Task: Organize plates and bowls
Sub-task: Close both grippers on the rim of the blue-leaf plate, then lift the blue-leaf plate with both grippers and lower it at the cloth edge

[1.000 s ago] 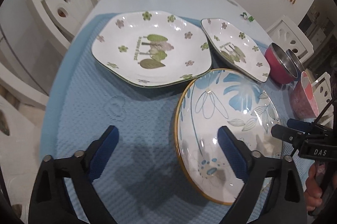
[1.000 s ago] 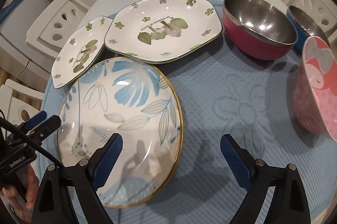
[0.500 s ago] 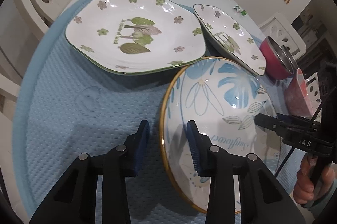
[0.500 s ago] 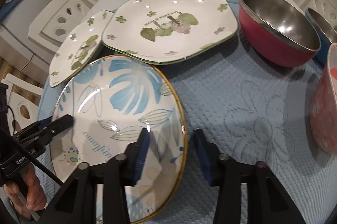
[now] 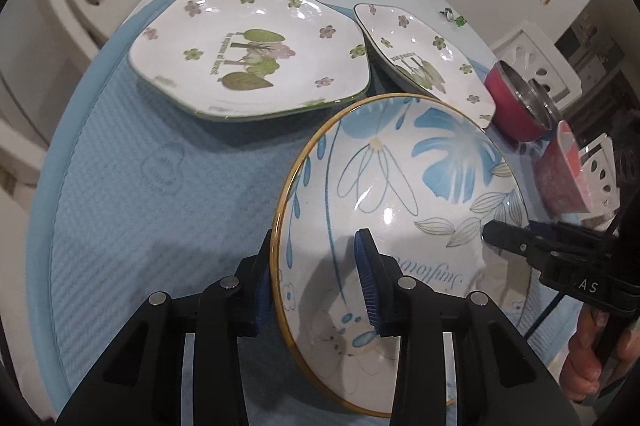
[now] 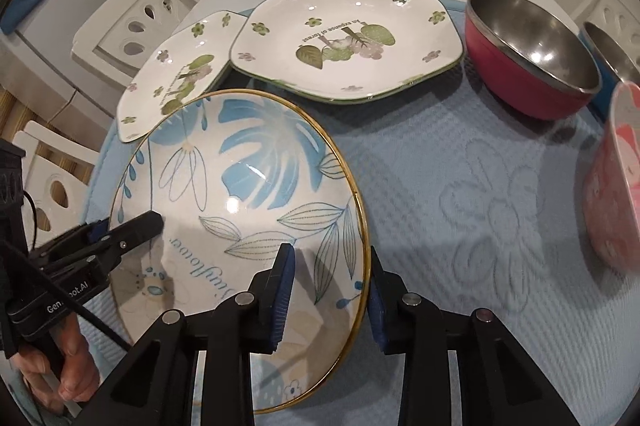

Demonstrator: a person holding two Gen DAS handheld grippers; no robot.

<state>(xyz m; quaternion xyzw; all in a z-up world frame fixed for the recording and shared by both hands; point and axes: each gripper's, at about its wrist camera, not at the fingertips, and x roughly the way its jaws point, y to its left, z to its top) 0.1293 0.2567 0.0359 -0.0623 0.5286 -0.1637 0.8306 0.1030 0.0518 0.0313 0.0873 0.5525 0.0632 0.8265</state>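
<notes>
Both the left gripper and right gripper clamp the blue-leaf plate (lettered "Sunflower").

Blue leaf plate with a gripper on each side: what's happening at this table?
A person holds two handheld grippers; both have just closed on opposite rims of the blue leaf plate. The left gripper and right gripper each pinch its gold edge. The two green-flowered plates and red steel bowl sit untouched on the blue mat.
</notes>
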